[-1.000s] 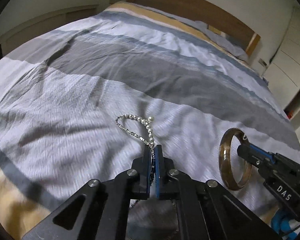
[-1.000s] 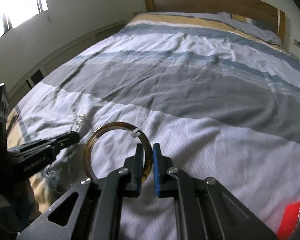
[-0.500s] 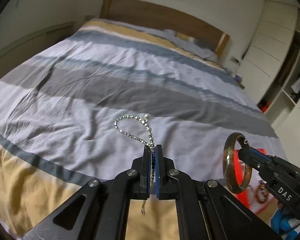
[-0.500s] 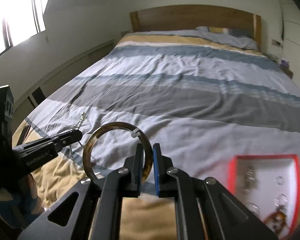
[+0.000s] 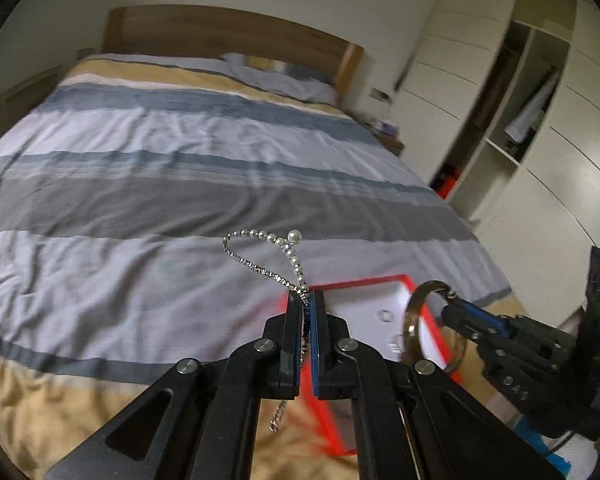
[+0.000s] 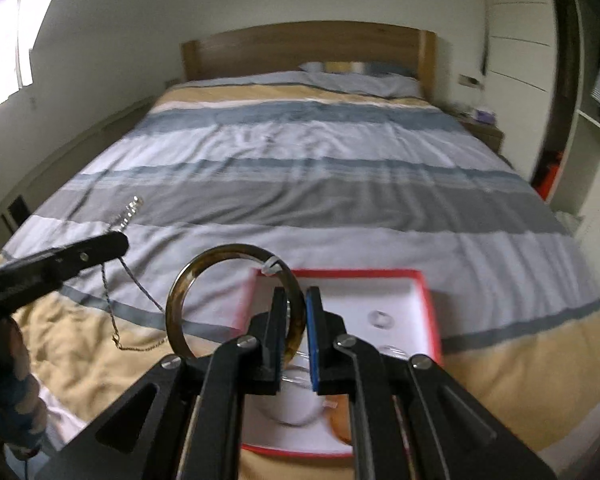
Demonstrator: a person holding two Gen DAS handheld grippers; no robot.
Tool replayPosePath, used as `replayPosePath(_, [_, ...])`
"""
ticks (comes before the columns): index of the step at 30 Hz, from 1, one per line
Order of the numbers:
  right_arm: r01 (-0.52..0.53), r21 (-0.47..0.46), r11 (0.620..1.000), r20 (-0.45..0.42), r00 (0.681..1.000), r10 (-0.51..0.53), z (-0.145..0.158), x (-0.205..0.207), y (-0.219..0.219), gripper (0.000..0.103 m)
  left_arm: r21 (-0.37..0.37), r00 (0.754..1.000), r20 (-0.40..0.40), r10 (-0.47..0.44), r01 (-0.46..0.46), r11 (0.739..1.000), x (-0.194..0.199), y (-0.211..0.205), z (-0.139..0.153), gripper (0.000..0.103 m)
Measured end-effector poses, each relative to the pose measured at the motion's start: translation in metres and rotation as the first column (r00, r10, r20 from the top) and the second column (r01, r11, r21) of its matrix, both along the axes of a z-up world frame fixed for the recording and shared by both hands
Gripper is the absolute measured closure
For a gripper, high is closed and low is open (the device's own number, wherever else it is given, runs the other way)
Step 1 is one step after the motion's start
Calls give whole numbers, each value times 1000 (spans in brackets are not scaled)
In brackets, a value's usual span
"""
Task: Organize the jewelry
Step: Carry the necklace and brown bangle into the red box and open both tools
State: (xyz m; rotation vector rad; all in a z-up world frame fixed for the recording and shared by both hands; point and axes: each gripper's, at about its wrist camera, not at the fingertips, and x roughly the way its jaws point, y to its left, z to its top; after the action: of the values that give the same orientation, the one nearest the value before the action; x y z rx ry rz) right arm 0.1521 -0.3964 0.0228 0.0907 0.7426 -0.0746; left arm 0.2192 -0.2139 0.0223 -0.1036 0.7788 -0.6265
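My left gripper is shut on a pearl and silver chain necklace; a loop sticks up past the tips and a tail hangs below. From the right wrist view that same left gripper shows at the left with the chain dangling. My right gripper is shut on a brown bangle, held above the near left corner of a red-rimmed white tray. The bangle and right gripper also appear at the right of the left wrist view, over the tray.
The tray lies on a striped bedspread near the foot of the bed and holds several small pieces. A wooden headboard stands at the far end. White wardrobes and open shelves line the right side.
Both grippers have swung right and risen, each keeping its piece. The red-rimmed tray has come into view under them, and the wardrobes now show at the right.
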Motion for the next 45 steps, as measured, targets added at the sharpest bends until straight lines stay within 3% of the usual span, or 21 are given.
replayPosePath(5, [50, -24, 998, -62, 997, -52, -28, 4, -44, 94, 18, 996, -55, -66, 67, 998, 1, -60, -27, 100])
replayPosePath(10, [65, -28, 998, -133, 989, -68, -70, 19, -74, 94, 80, 992, -108, -70, 79, 994, 5, -95, -67, 100])
replayPosePath(15, [53, -17, 998, -178, 982, -56, -102, 32, -84, 94, 173, 990, -137, -42, 66, 983, 11, -106, -108, 100])
replayPosePath(21, [36, -15, 999, -203, 979, -38, -122, 44, -87, 94, 205, 985, -170, -18, 54, 977, 18, -104, -135, 100])
replayPosePath(30, [14, -11, 1000, -227, 974, -16, -132, 52, -85, 92, 217, 990, -140, -22, 52, 975, 18, -108, -136, 95])
replayPosePath(32, [14, -8, 1000, -226, 974, -15, -132, 52, -85, 92, 216, 991, -133, -21, 49, 975, 17, -107, -133, 88])
replayPosePath(34, [22, -5, 1000, -228, 974, -22, -131, 50, -86, 91, 218, 993, -120, -15, 41, 975, 13, -106, -127, 72])
replayPosePath(38, [34, 10, 999, -208, 978, -31, -120, 40, -86, 91, 204, 994, -108, -18, 40, 978, 7, -102, -114, 70])
replayPosePath(41, [28, 4, 1000, -187, 982, -27, -105, 31, -83, 77, 196, 995, -94, -15, 33, 980, -3, -96, -101, 62])
replayPosePath(45, [36, 13, 999, -149, 988, -34, -79, 13, -75, 76, 183, 998, -66, -3, 15, 983, -23, -83, -79, 51])
